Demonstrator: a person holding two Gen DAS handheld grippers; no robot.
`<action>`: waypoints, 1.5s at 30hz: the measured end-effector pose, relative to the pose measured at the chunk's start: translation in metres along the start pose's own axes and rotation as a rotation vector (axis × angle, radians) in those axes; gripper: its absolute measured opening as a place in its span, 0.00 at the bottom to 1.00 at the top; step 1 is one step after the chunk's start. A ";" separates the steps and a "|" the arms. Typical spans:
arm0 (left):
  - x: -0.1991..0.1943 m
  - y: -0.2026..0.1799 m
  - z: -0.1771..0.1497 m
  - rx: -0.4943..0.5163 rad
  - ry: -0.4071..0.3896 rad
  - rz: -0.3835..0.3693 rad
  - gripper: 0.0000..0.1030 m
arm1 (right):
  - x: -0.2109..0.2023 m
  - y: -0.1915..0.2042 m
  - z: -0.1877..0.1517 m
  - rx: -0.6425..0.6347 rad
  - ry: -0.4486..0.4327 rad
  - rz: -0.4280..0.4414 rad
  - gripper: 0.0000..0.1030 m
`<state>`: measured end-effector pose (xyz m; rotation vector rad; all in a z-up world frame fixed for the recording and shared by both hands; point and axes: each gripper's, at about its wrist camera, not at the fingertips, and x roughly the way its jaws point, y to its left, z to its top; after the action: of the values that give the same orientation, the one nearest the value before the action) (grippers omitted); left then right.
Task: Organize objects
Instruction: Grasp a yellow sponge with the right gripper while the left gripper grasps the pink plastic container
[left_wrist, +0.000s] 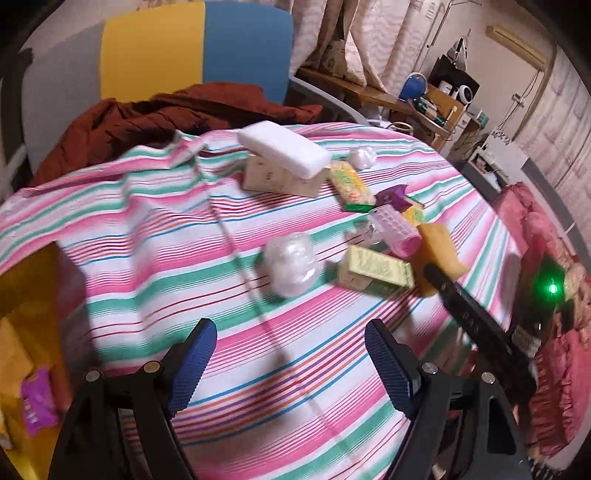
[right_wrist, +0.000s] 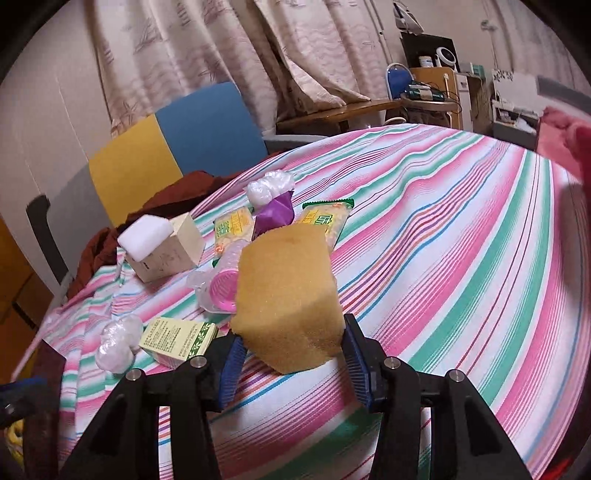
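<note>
My right gripper (right_wrist: 291, 349) is shut on a yellow-brown sponge (right_wrist: 286, 295), which also shows in the left wrist view (left_wrist: 437, 258) with the right gripper's finger against it. My left gripper (left_wrist: 290, 363) is open and empty above the striped cloth (left_wrist: 184, 258). On the cloth lie a green box (left_wrist: 375, 271), a clear plastic wad (left_wrist: 291, 264), a pink-capped clear container (left_wrist: 395, 230), a purple packet (left_wrist: 393, 194), a yellow snack pack (left_wrist: 351, 182) and a white foam block (left_wrist: 284, 151) on a beige box (left_wrist: 280, 181).
A yellow container (left_wrist: 22, 332) with a purple packet (left_wrist: 37, 400) sits at the left below the cloth edge. A dark red jacket (left_wrist: 147, 118) lies on a blue and yellow chair (left_wrist: 192, 48) behind. Pink bedding (left_wrist: 546, 295) is at the right.
</note>
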<state>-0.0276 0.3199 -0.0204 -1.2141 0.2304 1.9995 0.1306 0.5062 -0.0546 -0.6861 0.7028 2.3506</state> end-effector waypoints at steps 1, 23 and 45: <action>0.003 -0.003 0.002 -0.005 0.001 -0.010 0.81 | -0.001 -0.003 0.000 0.012 0.002 0.012 0.48; 0.000 0.037 -0.031 -0.285 -0.046 -0.202 0.85 | -0.048 0.045 -0.041 -0.159 0.173 0.362 0.47; 0.038 0.035 -0.029 -0.315 0.045 -0.255 0.50 | -0.045 0.050 -0.056 -0.217 0.185 0.316 0.45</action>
<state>-0.0420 0.3007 -0.0750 -1.4060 -0.2176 1.8300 0.1459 0.4205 -0.0522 -0.9563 0.6815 2.7054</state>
